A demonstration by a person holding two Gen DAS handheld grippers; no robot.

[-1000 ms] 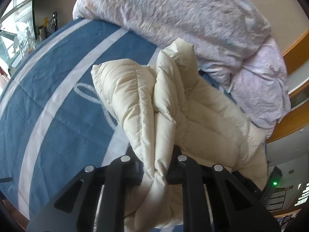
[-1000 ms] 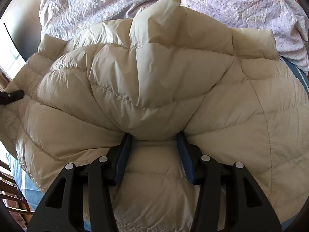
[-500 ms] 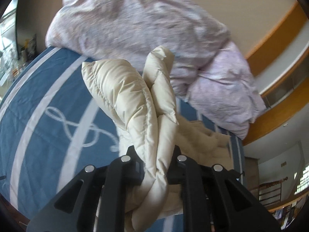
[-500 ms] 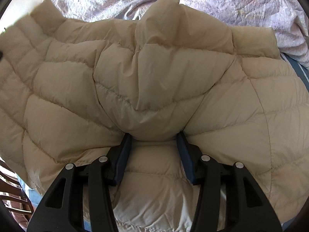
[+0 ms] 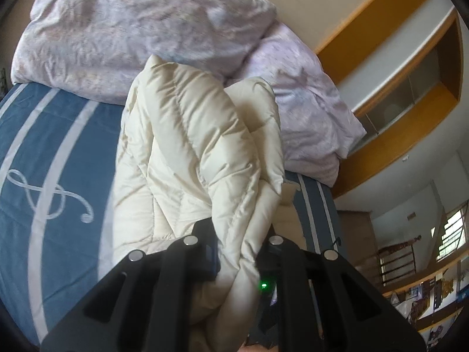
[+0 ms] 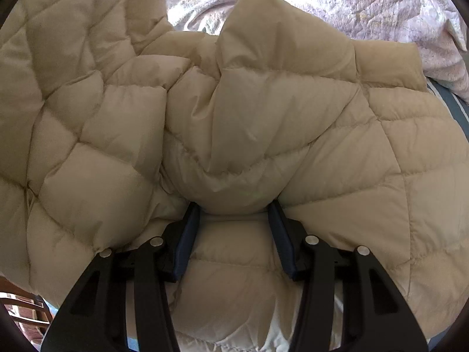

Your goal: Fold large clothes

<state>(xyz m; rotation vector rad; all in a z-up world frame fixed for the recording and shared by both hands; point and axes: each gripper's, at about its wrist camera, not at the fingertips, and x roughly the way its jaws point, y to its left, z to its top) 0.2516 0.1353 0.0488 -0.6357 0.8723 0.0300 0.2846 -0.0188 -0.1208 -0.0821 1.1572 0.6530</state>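
My left gripper point(image 5: 237, 252), jaws clenched on a fold of the cream puffer jacket point(image 5: 190, 158), has swung it up and across — my right gripper point(image 6: 234, 214) stays clamped on its bulk, on the blue striped bed point(image 5: 44, 135) below the lilac duvet point(image 5: 132, 29).

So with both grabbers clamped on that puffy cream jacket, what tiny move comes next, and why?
Probably carry the left gripper across toward the right gripper and lay its bunched-up piece of the cream jacket down there. The right one pins a puffed fold, so the lifted side can fold over it.
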